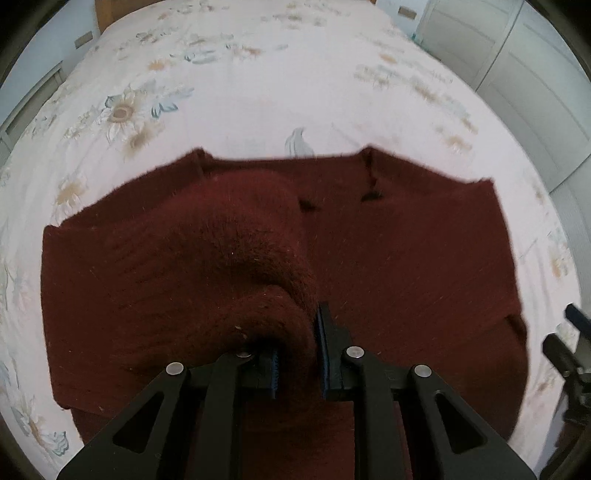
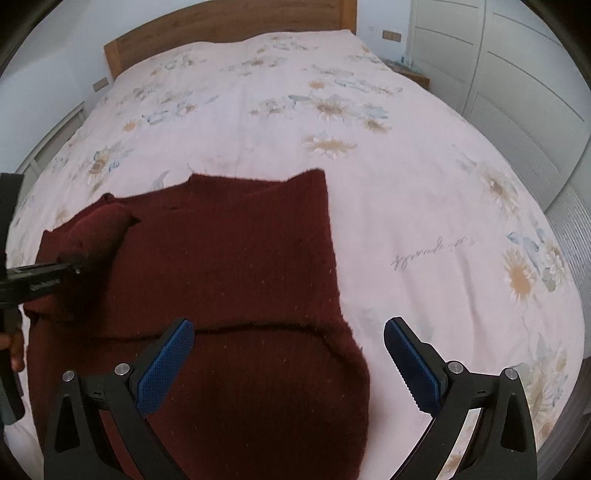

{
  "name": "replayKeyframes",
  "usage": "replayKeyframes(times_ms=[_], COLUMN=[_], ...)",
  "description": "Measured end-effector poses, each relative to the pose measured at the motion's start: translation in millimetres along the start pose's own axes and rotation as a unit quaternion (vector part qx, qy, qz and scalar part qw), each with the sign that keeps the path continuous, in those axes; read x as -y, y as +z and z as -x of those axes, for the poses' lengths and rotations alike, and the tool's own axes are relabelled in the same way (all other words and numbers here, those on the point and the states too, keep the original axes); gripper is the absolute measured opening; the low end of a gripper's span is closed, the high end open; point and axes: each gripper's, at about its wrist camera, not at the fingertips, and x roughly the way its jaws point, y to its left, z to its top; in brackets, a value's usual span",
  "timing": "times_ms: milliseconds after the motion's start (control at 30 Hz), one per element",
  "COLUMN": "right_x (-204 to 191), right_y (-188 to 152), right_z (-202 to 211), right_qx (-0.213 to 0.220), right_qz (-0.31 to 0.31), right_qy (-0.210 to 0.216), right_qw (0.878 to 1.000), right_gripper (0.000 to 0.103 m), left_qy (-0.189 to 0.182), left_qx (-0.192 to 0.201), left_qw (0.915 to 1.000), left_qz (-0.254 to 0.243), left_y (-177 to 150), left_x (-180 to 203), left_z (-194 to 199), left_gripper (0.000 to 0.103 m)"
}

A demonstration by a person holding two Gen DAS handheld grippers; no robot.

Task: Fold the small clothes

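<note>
A dark red knitted sweater lies flat on the bed. It also shows in the right wrist view. My left gripper is shut on a bunched sleeve of the sweater and holds it raised over the sweater's left half. In the right wrist view the left gripper shows at the left edge with the sleeve in it. My right gripper is open and empty, hovering over the sweater's near right corner, with one blue pad over the cloth.
The bed has a pale pink floral cover and a wooden headboard at the far end. White wardrobe doors stand to the right. The right gripper's edge shows at the right of the left wrist view.
</note>
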Motion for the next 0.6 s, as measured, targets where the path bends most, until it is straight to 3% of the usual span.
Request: replayKeyframes(times_ms=[67, 200, 267, 333, 433, 533, 600], right_x=[0, 1, 2, 3, 4, 6, 6], right_y=[-2, -3, -3, -4, -5, -6, -7], right_z=[-2, -2, -2, -1, 0, 1, 3], right_qx=[-0.003, -0.004, -0.004, -0.004, -0.004, -0.003, -0.001], right_qz=[-0.001, -0.005, -0.006, -0.008, -0.011, -0.014, -0.015], right_qy=[0.001, 0.002, 0.003, 0.003, 0.005, 0.007, 0.008], right_qw=[1.0, 1.0, 1.0, 1.0, 1.0, 1.0, 1.0], right_gripper=[0.102, 0.102, 0.102, 0.102, 0.103, 0.103, 0.103], left_qy=[0.005, 0.005, 0.006, 0.004, 0.002, -0.008, -0.015], left_qx=[-0.01, -0.035, -0.039, -0.042, -0.045, -0.049, -0.051], left_qw=[0.9999, 0.9993, 0.999, 0.9989, 0.9988, 0.9985, 0.9985], left_qz=[-0.004, 0.012, 0.019, 0.023, 0.02, 0.022, 0.016], left_y=[-3, -6, -5, -5, -7, -12, -16], left_x=[1, -4, -6, -8, -10, -16, -22], left_z=[-7, -15, -15, -14, -11, -5, 0], left_gripper=[0.017, 0.028, 0.04, 0.065, 0.084, 0.102, 0.102])
